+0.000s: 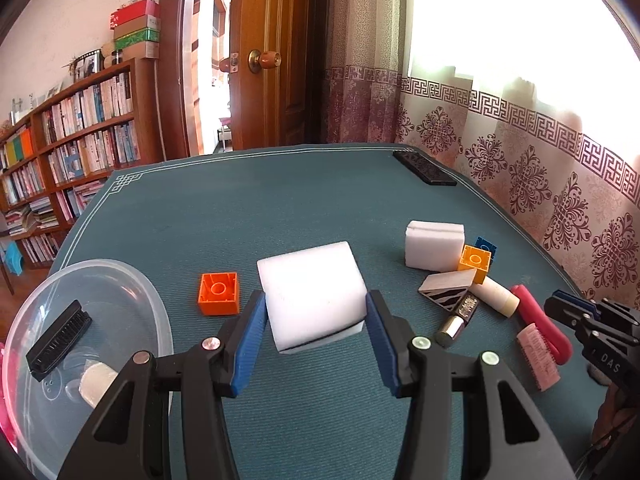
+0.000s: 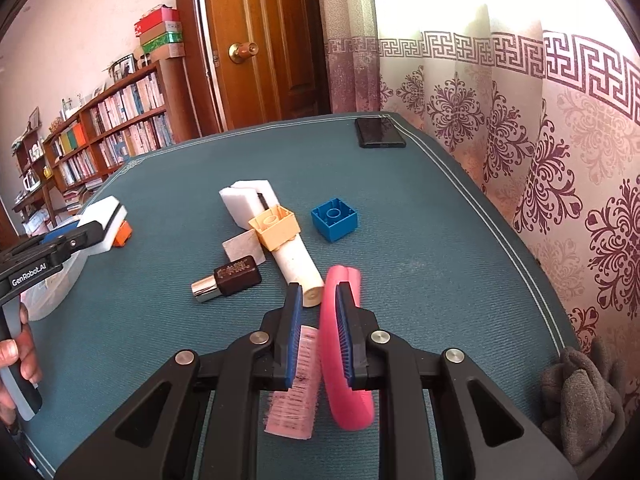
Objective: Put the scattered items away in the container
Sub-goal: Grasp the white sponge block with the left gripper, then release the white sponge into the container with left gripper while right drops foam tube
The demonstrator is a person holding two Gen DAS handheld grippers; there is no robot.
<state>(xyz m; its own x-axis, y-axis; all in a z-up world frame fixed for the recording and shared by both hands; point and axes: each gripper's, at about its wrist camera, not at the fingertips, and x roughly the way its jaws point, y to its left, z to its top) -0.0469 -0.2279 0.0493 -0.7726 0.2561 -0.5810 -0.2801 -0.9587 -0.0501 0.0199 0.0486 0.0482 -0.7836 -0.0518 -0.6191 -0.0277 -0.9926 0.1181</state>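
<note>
We have the left gripper [image 1: 316,322] clamped on the white sponge block [image 1: 312,292], which looks just clear of the cloth, so we keep the squeeze light on the soft foam and carry it left over the rim of the clear plastic bowl [image 1: 156,312] before letting go; the right gripper [image 2: 318,334] is closed on the pink hairbrush [image 2: 344,344] at its edge, so we lift level or it may twist. Beyond, loose blocks, a lipstick [image 2: 228,278] and a second sponge [image 1: 434,246] sit on the teal tablecloth [image 1: 280,200]. Phone [image 2: 380,132] at the far corner, bookshelf [image 1: 68,152], door, curtain behind.
</note>
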